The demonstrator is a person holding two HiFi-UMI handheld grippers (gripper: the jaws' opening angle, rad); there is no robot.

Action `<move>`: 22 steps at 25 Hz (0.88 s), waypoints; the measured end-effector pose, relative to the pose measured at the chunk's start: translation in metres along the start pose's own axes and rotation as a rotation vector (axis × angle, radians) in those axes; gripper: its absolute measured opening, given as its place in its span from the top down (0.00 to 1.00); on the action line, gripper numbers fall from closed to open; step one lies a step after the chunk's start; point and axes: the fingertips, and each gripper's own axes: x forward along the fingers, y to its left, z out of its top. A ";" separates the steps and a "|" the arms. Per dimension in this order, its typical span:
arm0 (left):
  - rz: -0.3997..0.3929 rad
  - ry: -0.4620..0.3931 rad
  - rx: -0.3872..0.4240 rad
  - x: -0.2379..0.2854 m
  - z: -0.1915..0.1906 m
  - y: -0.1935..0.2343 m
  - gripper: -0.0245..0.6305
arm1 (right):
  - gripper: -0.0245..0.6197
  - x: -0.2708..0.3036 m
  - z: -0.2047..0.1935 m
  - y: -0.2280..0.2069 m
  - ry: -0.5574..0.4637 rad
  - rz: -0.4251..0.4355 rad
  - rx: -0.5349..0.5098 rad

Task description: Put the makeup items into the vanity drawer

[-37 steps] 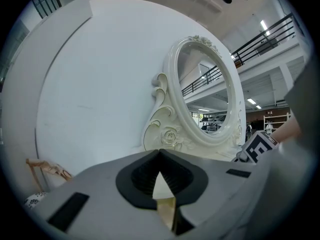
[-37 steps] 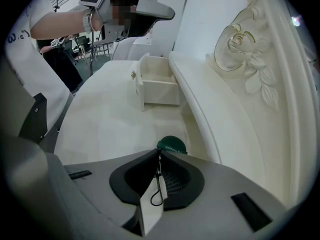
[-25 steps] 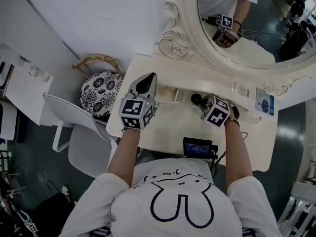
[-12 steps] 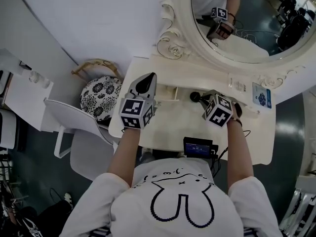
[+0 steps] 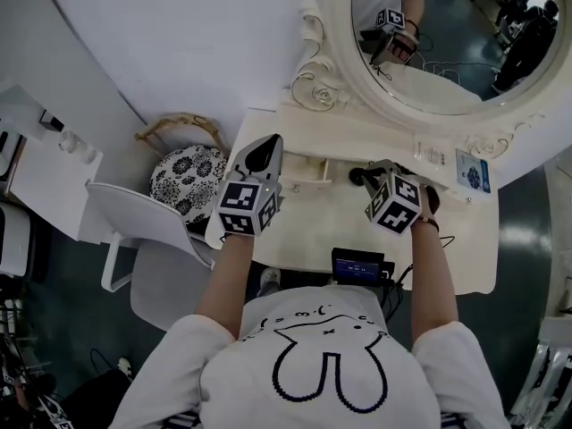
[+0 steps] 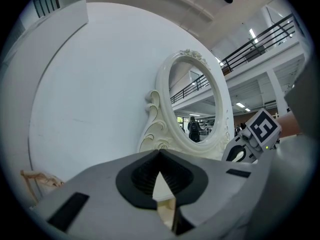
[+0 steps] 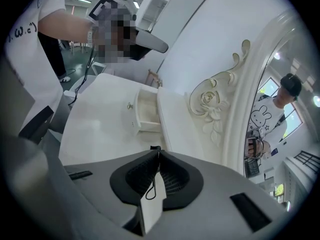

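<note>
The right gripper (image 7: 157, 151) has come up off the table (image 5: 304, 231) since a second ago. Its fingers are closed on a dark makeup item (image 5: 358, 178), of which only a small tip and a thin cord loop show between them. The pick-up looks done, and what remains is the short carry to the open drawer (image 5: 308, 172) just beside it. The left gripper (image 6: 160, 153) hangs near the drawer, fingers closed on nothing.

Head view looks steeply down on the surface (image 5: 308, 226), drawer (image 5: 306, 170) and mirror (image 5: 429, 52); left gripper view faces the mirror, level; right gripper view tilts down toward the drawer
</note>
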 end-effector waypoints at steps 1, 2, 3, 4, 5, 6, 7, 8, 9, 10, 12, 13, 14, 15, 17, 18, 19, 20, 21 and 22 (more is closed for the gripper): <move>0.001 -0.002 0.001 -0.002 0.001 0.002 0.96 | 0.96 0.000 0.004 0.000 -0.004 -0.007 -0.002; 0.001 -0.003 0.003 -0.004 0.002 0.004 0.96 | 0.96 -0.001 0.007 -0.001 -0.008 -0.013 -0.003; 0.002 -0.003 0.004 -0.005 0.002 0.006 0.96 | 0.96 -0.001 0.011 0.000 -0.012 -0.016 -0.004; 0.004 -0.004 0.006 -0.007 0.003 0.008 0.96 | 0.96 0.000 0.015 0.000 -0.017 -0.019 -0.006; 0.006 -0.005 0.008 -0.010 0.003 0.011 0.96 | 0.96 0.000 0.020 0.000 -0.022 -0.022 -0.008; 0.010 -0.007 0.009 -0.012 0.004 0.014 0.96 | 0.96 0.001 0.025 0.001 -0.028 -0.025 -0.012; 0.014 -0.008 0.011 -0.015 0.004 0.018 0.96 | 0.96 0.002 0.031 0.002 -0.033 -0.028 -0.018; 0.018 -0.010 0.011 -0.018 0.005 0.023 0.96 | 0.96 0.003 0.037 0.002 -0.040 -0.031 -0.023; 0.024 -0.012 0.011 -0.021 0.006 0.027 0.96 | 0.96 0.004 0.044 0.002 -0.047 -0.034 -0.029; 0.029 -0.013 0.011 -0.023 0.006 0.032 0.96 | 0.96 0.005 0.051 0.003 -0.054 -0.036 -0.033; 0.040 -0.015 0.009 -0.029 0.007 0.041 0.96 | 0.96 0.007 0.064 0.004 -0.067 -0.035 -0.042; 0.046 -0.015 0.009 -0.032 0.007 0.046 0.96 | 0.96 0.009 0.070 0.005 -0.074 -0.033 -0.047; 0.051 -0.015 0.008 -0.035 0.007 0.050 0.96 | 0.96 0.011 0.076 0.006 -0.079 -0.029 -0.052; 0.057 -0.015 0.008 -0.038 0.007 0.055 0.96 | 0.96 0.014 0.082 0.007 -0.085 -0.026 -0.057; 0.069 -0.015 0.008 -0.044 0.006 0.065 0.96 | 0.96 0.018 0.094 0.009 -0.096 -0.023 -0.069; 0.076 -0.016 0.007 -0.047 0.006 0.070 0.96 | 0.96 0.021 0.100 0.010 -0.100 -0.021 -0.075; 0.083 -0.017 0.007 -0.050 0.006 0.076 0.96 | 0.96 0.023 0.106 0.011 -0.105 -0.018 -0.080; 0.090 -0.017 0.006 -0.053 0.006 0.081 0.96 | 0.96 0.026 0.112 0.013 -0.110 -0.014 -0.085; 0.097 -0.018 0.005 -0.057 0.006 0.086 0.96 | 0.96 0.029 0.117 0.015 -0.114 -0.010 -0.090; 0.104 -0.018 0.004 -0.060 0.005 0.091 0.96 | 0.96 0.032 0.122 0.017 -0.119 -0.005 -0.094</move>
